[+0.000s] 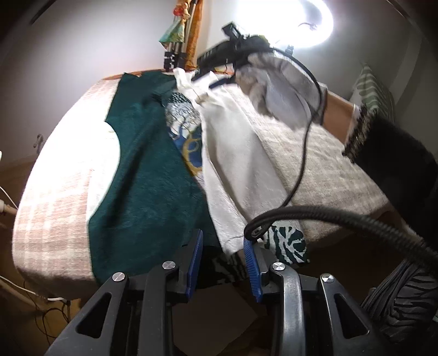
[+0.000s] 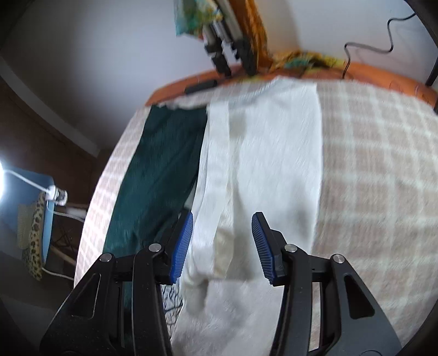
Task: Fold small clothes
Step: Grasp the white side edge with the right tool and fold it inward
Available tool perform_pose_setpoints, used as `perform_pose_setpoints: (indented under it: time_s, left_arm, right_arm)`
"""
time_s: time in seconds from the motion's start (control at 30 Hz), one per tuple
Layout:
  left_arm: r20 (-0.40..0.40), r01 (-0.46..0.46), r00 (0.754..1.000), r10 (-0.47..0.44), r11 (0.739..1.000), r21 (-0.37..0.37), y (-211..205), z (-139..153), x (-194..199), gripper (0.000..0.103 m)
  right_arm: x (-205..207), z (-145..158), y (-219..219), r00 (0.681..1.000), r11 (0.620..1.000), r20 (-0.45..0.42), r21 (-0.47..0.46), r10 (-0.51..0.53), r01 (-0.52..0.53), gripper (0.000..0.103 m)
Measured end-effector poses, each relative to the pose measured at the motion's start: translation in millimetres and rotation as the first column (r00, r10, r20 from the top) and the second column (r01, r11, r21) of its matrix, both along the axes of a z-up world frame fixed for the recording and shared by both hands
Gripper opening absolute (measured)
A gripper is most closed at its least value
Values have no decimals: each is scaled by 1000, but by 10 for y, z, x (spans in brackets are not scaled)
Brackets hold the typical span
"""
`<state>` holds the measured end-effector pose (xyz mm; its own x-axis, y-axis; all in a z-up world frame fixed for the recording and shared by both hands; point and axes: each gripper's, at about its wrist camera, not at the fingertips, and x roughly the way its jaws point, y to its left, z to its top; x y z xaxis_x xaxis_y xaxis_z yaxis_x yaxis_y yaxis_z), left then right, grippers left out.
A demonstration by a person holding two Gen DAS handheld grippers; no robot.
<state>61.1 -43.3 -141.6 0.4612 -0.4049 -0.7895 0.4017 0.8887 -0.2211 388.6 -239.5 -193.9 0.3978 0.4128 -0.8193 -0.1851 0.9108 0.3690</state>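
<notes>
A dark green garment (image 1: 153, 175) lies spread on the checked blanket (image 1: 57, 197), with a white garment (image 1: 232, 164) beside it on the right and a blue patterned cloth (image 1: 186, 131) between them. My left gripper (image 1: 223, 252) is open at the near edge, over the green garment's hem and a zebra-print cloth (image 1: 287, 243). My right gripper (image 2: 221, 241) is open and hovers just above the white garment (image 2: 262, 153); the green garment (image 2: 161, 169) lies to its left. From the left wrist view the right hand in a grey glove (image 1: 282, 90) shows far off.
A black cable (image 1: 303, 153) loops over the blanket (image 2: 377, 169) at the right. A ring light (image 1: 287, 22) shines behind. Hanging cloth and clips (image 2: 227, 52) stand at the headboard. A blue stand with leopard fabric (image 2: 35, 227) sits left of the bed.
</notes>
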Motion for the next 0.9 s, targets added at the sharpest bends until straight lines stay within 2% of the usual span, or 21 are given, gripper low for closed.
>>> perform_pose_setpoints:
  time_s: [0.1,0.13,0.2,0.27,0.4,0.5,0.57,0.67,0.73,0.77,0.9]
  left_arm:
    - [39,-20,999,19,999,28,81,39,-31,32]
    - [43,-29,999,28,999,30,124,43,-34,32]
    - [53,-54,997,52,998,38,211,45,-33,32]
    - [69,-75,995,71,996,50,314,44,-42,32]
    - [105,-114,989,107,991,67,548,73,-54,33]
    - [126,-118,986,106,989,88,710,60,-82,38]
    - [145,-139,982,123,984,107,844,36,-106,38]
    - [125,-150,983,136,982,112,1022,-33,-85,39]
    - [108,-166,982,155,980,106,1122,-70,-56,39]
    - [98,-175,981,166,980,91,1175,-80,-43,39]
    - [-19,-175,985,174,984,-45,1317,-146,12,46]
  right_arm:
    - [-81,-119,238,999,999,-33,-33,38,-39,47]
    - [-102,-128,299,998,999,-37,-17,48,-48,48]
    - [-156,-72,438,994,990,-47,104,96,-91,48]
    - [-259,58,558,991,978,-35,167,130,-122,48]
    - [-593,391,673,988,986,48,76,146,-149,48]
    - [-912,548,525,992,993,76,61,96,-101,48]
    - [-1043,595,436,994,997,82,16,70,-72,48]
    - [-1401,727,192,990,999,134,-24,40,-38,48]
    - [-1649,734,50,991,1000,132,-27,20,-17,48]
    - [-1809,706,-15,992,999,124,-36,7,-2,48]
    - [-2277,486,-107,998,998,63,-65,-1,5,48]
